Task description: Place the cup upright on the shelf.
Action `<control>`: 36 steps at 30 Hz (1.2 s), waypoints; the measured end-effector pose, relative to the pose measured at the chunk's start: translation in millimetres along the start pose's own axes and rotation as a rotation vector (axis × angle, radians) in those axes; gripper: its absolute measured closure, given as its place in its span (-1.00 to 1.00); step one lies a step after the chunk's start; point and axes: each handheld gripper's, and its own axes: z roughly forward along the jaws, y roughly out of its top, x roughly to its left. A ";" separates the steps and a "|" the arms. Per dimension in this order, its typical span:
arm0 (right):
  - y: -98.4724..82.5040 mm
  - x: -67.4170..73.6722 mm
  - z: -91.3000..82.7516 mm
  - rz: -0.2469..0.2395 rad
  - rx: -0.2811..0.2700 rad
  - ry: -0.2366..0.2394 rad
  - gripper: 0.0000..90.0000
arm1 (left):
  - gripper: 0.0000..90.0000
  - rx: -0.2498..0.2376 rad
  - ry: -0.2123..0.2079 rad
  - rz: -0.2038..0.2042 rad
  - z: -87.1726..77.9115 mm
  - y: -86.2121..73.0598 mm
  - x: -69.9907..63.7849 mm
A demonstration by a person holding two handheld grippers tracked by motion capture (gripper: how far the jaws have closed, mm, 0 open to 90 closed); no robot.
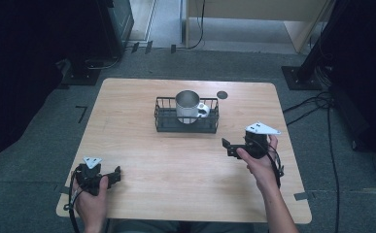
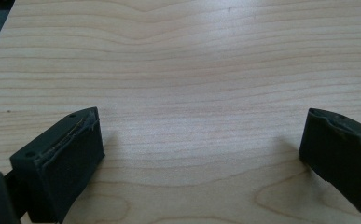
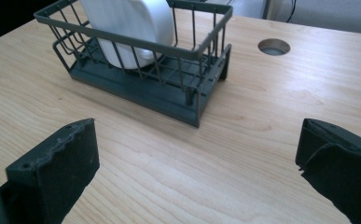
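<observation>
Wooden surface (image 1: 176,160), pale grain, bare across the near half. Toward the far middle, a dark wire basket (image 1: 187,115) with a white mug (image 1: 189,107) standing upright inside it, handle turned to the right. Just beyond the basket's right end, a round cable hole (image 1: 222,95) in the surface. No brand, label or writing readable on mug, basket or either tool.

Near the left front edge, the left hand-held gripper (image 1: 112,174), held in the left hand (image 1: 92,199), jaws spread wide and holding nothing; in the left gripper view (image 2: 201,140), just bare wood between the two black pads. On the right, well apart from it, the right hand-held gripper (image 1: 227,145), held in the right hand (image 1: 258,162), pointing left toward the basket but clear of it, jaws likewise wide apart and empty. In the right gripper view (image 3: 197,154), basket (image 3: 187,88) and mug (image 3: 127,28) ahead, hole (image 3: 274,46) off to the right.

Grey floor (image 1: 40,145) around the surface, black cables (image 1: 331,131) trailing at the right.
</observation>
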 end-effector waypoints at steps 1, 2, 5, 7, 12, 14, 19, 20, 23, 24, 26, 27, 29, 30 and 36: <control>-2.0 -1.3 -1.4 0.002 0.000 -0.005 -1.00 | -1.00 0.000 0.000 0.000 0.0 0.0 0.0; -2.0 -1.3 -1.4 0.002 0.000 -0.005 -1.00 | -1.00 0.000 0.000 0.000 0.0 0.0 0.0; -7.8 -5.9 -5.8 0.012 -0.001 -0.014 -1.00 | -1.00 0.000 0.000 0.000 0.0 0.0 0.0; -13.3 -10.6 -10.8 0.027 0.000 -0.023 -1.00 | -1.00 0.000 0.000 0.000 0.0 0.0 0.0; -23.7 -19.6 -18.5 0.044 0.002 -0.045 -1.00 | -1.00 0.000 0.000 0.000 0.0 0.0 0.0; -26.8 -22.2 -20.6 0.051 0.002 -0.051 -1.00 | -1.00 0.000 0.000 0.000 0.0 0.0 0.0; -42.0 -33.1 -30.7 0.088 0.005 -0.074 -1.00 | -1.00 0.000 0.000 0.000 0.0 0.0 0.0; -44.7 -34.9 -32.7 0.093 0.005 -0.078 -1.00 | -1.00 0.000 0.000 0.000 0.0 0.0 0.0; -50.6 -39.0 -37.2 0.106 0.004 -0.088 -1.00 | -1.00 0.000 0.000 0.000 0.0 0.0 0.0; -52.5 -40.4 -38.6 0.107 0.004 -0.091 -1.00 | -1.00 0.000 0.000 0.000 0.0 0.0 0.0; -61.3 -45.5 -44.2 0.117 0.009 -0.115 -1.00 | -1.00 0.000 0.000 0.000 0.0 0.0 0.0; -63.5 -46.7 -45.6 0.122 0.010 -0.120 -1.00 | -1.00 0.000 0.000 0.000 0.0 0.0 0.0; -70.8 -50.4 -49.3 0.129 0.017 -0.132 -1.00 | -1.00 0.000 0.000 0.000 0.0 0.0 0.0; -70.8 -50.4 -49.3 0.129 0.017 -0.132 -1.00 | -1.00 0.000 0.000 0.000 0.0 0.0 0.0; -96.0 -60.1 -53.9 0.151 0.062 -0.195 -1.00 | -1.00 0.000 0.000 0.000 0.0 0.0 0.0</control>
